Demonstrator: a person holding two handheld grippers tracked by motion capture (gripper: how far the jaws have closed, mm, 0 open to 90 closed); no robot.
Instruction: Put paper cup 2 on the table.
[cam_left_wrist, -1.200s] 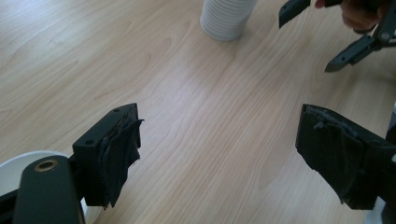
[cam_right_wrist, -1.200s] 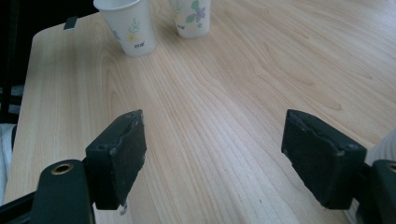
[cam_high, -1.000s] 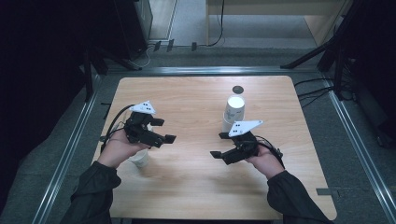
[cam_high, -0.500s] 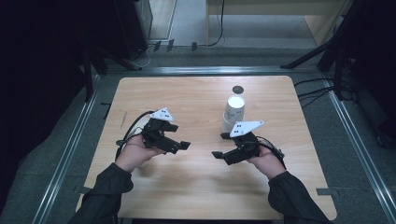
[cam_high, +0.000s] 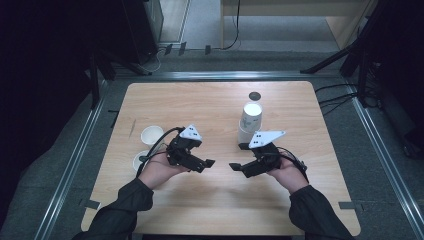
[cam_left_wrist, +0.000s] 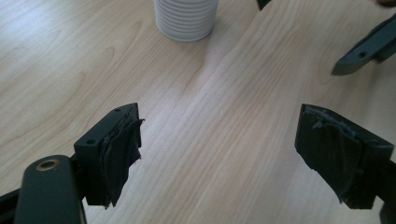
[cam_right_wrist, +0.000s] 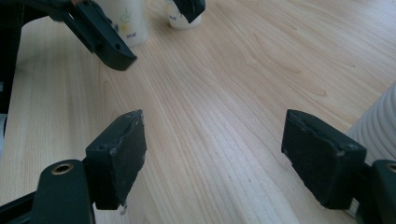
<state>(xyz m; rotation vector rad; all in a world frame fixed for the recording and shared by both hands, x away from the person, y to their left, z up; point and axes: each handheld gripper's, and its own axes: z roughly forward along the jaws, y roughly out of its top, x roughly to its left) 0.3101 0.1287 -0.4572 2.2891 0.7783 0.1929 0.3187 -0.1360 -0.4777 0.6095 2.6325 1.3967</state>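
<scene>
In the high view the left tongs and the right tongs hover over the middle of the surface, tips facing, both released. The stack of cups stands just behind the right tongs — two single cups near the left edge.

In the left gripper view the jaws are wide apart, the stack ahead.

In the right gripper view the jaws are apart too — the stack beside one jaw.

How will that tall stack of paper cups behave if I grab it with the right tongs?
The stack of paper cups is tall on a narrow base, so a high push would likely tip it. It looks like thin ribbed paper, probably light and easily crushed. The right tongs, open beside it, should probably close gently low down; upper cups may slide apart.
</scene>
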